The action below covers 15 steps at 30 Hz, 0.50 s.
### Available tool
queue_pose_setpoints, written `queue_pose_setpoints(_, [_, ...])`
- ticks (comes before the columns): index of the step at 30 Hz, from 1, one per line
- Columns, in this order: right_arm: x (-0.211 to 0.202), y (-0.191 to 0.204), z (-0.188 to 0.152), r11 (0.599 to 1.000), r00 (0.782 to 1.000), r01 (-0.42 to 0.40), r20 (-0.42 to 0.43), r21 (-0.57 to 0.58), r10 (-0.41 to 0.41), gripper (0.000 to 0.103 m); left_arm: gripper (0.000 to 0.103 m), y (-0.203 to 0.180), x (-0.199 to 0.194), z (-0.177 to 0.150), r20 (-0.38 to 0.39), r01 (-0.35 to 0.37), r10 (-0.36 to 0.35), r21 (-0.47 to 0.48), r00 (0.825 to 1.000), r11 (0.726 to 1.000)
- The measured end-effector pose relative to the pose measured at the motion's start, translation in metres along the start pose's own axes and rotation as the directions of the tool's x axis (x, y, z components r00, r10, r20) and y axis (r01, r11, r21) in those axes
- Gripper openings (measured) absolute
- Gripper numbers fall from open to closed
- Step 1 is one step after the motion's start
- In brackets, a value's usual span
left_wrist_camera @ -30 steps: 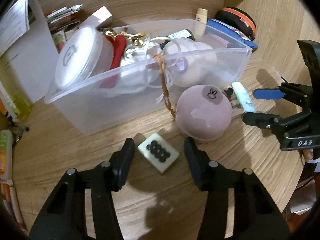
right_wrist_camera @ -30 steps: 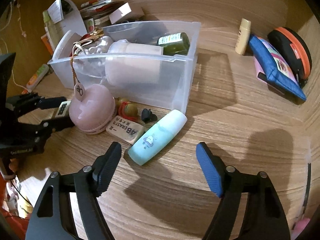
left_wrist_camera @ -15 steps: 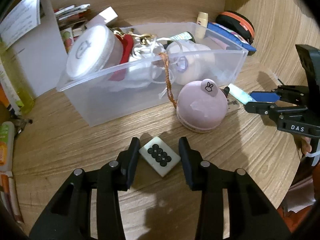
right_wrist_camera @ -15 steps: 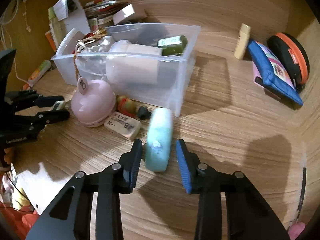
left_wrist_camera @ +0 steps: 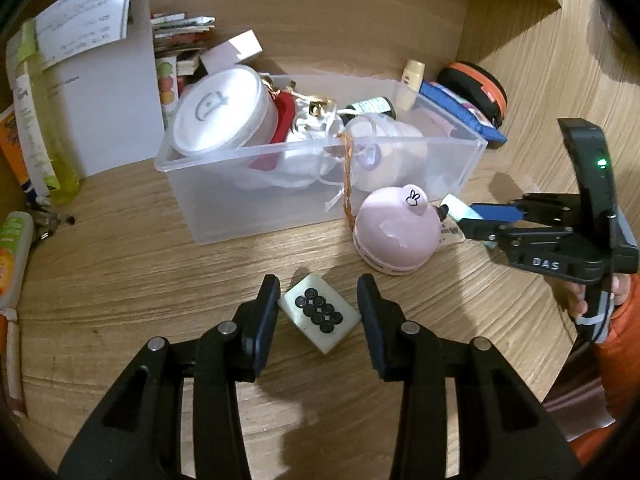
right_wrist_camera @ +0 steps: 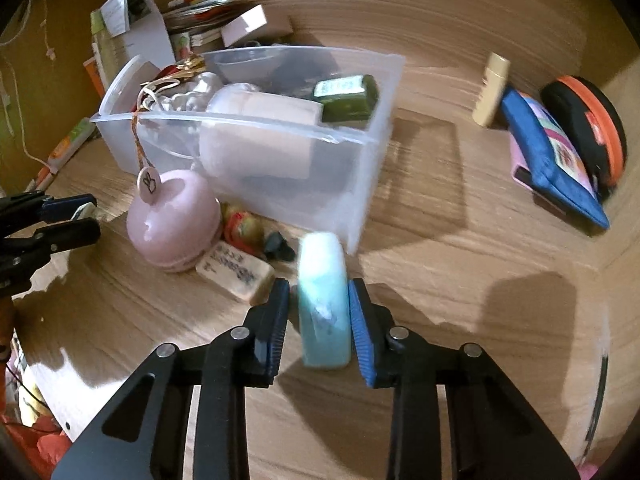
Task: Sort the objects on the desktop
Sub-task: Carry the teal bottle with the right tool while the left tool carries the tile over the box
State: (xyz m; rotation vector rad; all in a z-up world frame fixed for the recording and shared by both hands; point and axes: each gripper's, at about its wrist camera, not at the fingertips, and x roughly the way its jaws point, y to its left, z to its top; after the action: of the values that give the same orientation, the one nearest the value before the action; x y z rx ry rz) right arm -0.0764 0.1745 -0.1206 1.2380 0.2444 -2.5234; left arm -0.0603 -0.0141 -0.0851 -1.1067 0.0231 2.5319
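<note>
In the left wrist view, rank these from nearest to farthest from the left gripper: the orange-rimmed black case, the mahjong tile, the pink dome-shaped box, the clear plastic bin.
1. mahjong tile, between the fingers of the left gripper.
2. pink dome-shaped box, just ahead, to the right.
3. clear plastic bin, behind the box, across the middle.
4. orange-rimmed black case, far back right, by the wall.

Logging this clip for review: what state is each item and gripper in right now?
Left gripper: shut on the mahjong tile, corner to corner.
Right gripper: jaws just closing, shut on the teal tube.
Clear bin: lidless, filled.
Pink round case: closed, on the desk.
Eraser: lying flat.
</note>
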Motion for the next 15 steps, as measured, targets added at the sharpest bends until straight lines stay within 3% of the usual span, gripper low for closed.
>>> queue_pose_setpoints(7, [0.002, -0.002, 0.001, 1.000, 1.000, -0.004, 0.009, 0.016, 0.004, 0.023, 0.039, 0.003, -0.005, 0.003, 0.038, 0.027, -0.025, -0.045, 0.999, 0.999])
queue_pose_setpoints(15, [-0.035, 0.004, -0.001, 1.000, 0.995, -0.029, 0.099, 0.007, 0.028, 0.023, 0.039, -0.001, -0.014, 0.008, 0.083, 0.033, -0.029, -0.044, 0.996, 0.999])
